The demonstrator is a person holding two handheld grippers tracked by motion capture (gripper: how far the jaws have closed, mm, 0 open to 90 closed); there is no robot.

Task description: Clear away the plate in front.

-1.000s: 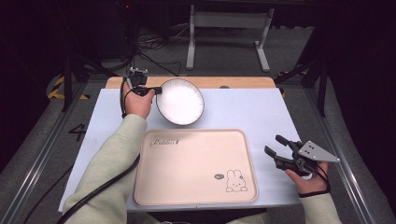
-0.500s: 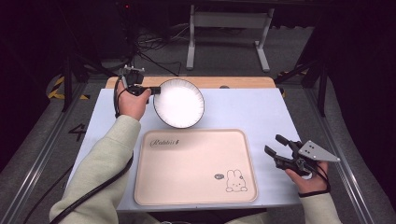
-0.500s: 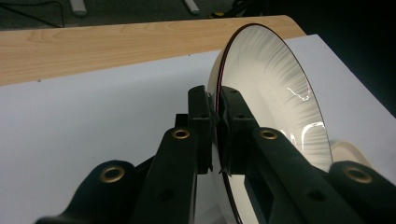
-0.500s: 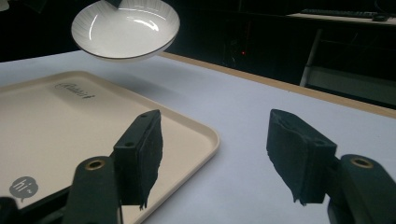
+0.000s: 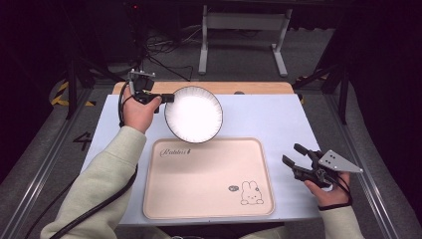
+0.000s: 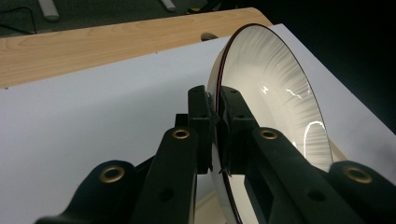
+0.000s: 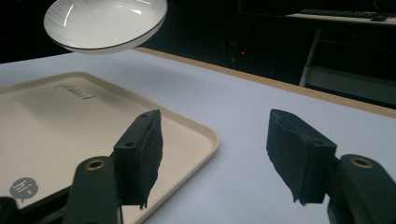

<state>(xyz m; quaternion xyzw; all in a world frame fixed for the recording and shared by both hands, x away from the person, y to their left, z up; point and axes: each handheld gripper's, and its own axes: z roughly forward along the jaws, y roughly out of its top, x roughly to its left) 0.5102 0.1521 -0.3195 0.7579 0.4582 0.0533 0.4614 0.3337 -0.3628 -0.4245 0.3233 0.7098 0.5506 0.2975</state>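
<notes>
Left gripper [image 5: 166, 98] is clamping the rim of the white plate [image 5: 193, 114], jaws pinched narrow on its left edge; in the left gripper view the pads [image 6: 205, 122] are pressing either face of the rim [image 6: 218, 100], with the plate standing nearly on edge in that camera. Plate is hanging clear of the white table [image 5: 259, 117], its near edge overlapping the far rim of the beige tray [image 5: 209, 178]; from the right gripper view the plate [image 7: 105, 22] is floating above the tray's [image 7: 201, 133] far side, roughly level. Tray is lying toward the person from the plate, its long side running across the table, its surface bare apart from printed marks. Likely next move: carry the plate toward the person and down. Left hand [image 5: 137, 112] is plainly the nearer one. Right gripper [image 5: 298, 160] is idling beyond the tray's right edge, well apart from the plate, jaws standing apart with nothing between them. Room looks ample; the tray's raised lip is the edge to clear.
</notes>
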